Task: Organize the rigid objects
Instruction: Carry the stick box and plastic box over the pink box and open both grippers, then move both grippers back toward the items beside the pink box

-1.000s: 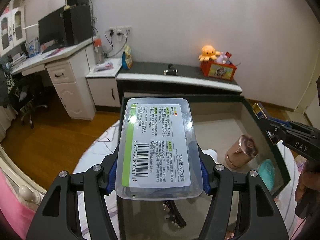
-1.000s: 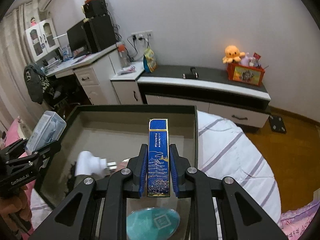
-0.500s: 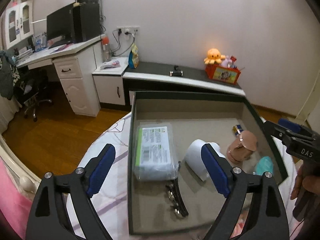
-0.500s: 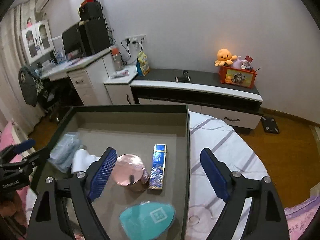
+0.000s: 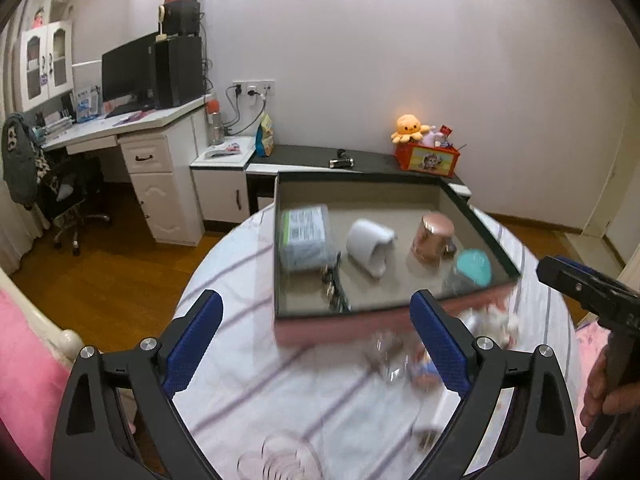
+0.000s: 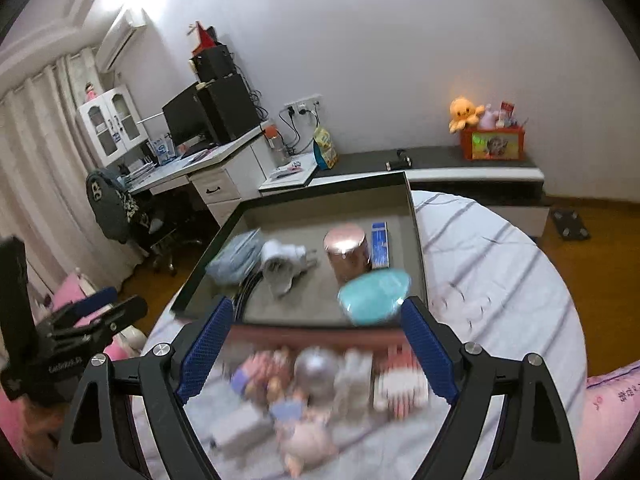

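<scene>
A dark-rimmed storage box [image 5: 496, 240] [image 6: 416, 240] sits on a striped round table. Inside lie a clear plastic case with a green label [image 5: 306, 236] [image 6: 236, 256], a white mug on its side [image 5: 370, 242] [image 6: 280, 266], a rose-gold cup [image 5: 434, 236] [image 6: 346, 250], a blue slim box [image 6: 379, 244], a teal oval item [image 5: 474, 266] [image 6: 374, 294] and a dark hair clip [image 5: 334, 284]. My left gripper [image 5: 316, 342] and right gripper [image 6: 316, 350] are both open and empty, pulled back in front of the box. Blurred small items [image 6: 320, 384] [image 5: 404, 356] lie on the table below them.
A white desk with monitor [image 5: 132, 76] and a chair [image 5: 60, 192] stand at left. A low cabinet with an orange plush and red box [image 5: 426, 156] runs along the wall. A pink bed edge [image 5: 24, 364] is at near left. A clear glass [image 5: 280, 460] sits near the table's front.
Both grippers, which let go of the plastic case and the blue box in the storage box, have drawn back and up; more of the table and the loose items now show.
</scene>
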Motion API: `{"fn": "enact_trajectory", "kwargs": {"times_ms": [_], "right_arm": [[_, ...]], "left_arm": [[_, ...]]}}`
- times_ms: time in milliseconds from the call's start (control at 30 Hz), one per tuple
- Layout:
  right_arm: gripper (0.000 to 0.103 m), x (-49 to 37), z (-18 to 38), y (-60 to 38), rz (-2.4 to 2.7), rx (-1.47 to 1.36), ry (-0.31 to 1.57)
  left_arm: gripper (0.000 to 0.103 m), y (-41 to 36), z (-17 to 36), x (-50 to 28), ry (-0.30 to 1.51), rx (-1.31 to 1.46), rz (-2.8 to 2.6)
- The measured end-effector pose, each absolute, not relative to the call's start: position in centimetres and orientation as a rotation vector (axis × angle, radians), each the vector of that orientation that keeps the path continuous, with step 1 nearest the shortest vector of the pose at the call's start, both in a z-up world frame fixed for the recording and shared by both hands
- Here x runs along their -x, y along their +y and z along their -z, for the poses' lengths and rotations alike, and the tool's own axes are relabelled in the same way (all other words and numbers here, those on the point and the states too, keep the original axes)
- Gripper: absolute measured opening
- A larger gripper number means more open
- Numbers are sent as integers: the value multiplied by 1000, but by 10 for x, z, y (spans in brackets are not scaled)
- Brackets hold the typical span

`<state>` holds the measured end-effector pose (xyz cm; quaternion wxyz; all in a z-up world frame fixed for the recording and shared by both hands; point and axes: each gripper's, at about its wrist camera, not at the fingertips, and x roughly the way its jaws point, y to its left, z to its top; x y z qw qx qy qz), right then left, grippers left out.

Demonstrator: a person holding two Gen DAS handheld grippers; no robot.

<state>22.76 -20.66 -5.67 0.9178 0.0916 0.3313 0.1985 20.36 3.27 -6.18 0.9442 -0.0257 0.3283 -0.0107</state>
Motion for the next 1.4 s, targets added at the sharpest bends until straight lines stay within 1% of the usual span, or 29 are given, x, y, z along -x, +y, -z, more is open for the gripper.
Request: {"fn": "enact_trajectory", "kwargs": {"times_ms": [167,333,567,700,733,767,800,867,900,967,1067,1400], "right_arm": [[87,-188,68,-209,-434,-243,666],[87,-157,82,-208,-402,-230,664],[88,-152,100,-218,-320,-190,782],[88,-163,82,-232,-306,-249,794],[90,-162,74,-236,-325,-280,756],[100,-157,71,-237,-329,-277,725],[103,-152,68,-235,-329,-258,691],[103,-141,69,-229,-403,-226,605],[103,-138,74,-224,-446,-212,606],[103,-143,86,-217,-383,-164,679],[103,-146,98,-219,-309,-174,711],[103,-151,109,-226,-256,-116,753]], "left_arm": [[96,25,78,-166,698,34,30],[96,17,98,-137,741,64,37],[96,4,110,-114,768,54,67],[96,-1,106,-111,751,54,78],[96,0,105,-110,746,58,76],[96,1,104,-109,743,62,73],[96,2,104,-109,742,68,70],[96,5,104,-109,741,75,63],[96,6,105,-108,743,76,60],[96,6,106,-108,751,75,58],[96,4,107,-106,753,63,62],[96,-5,112,-110,767,50,73]]}}
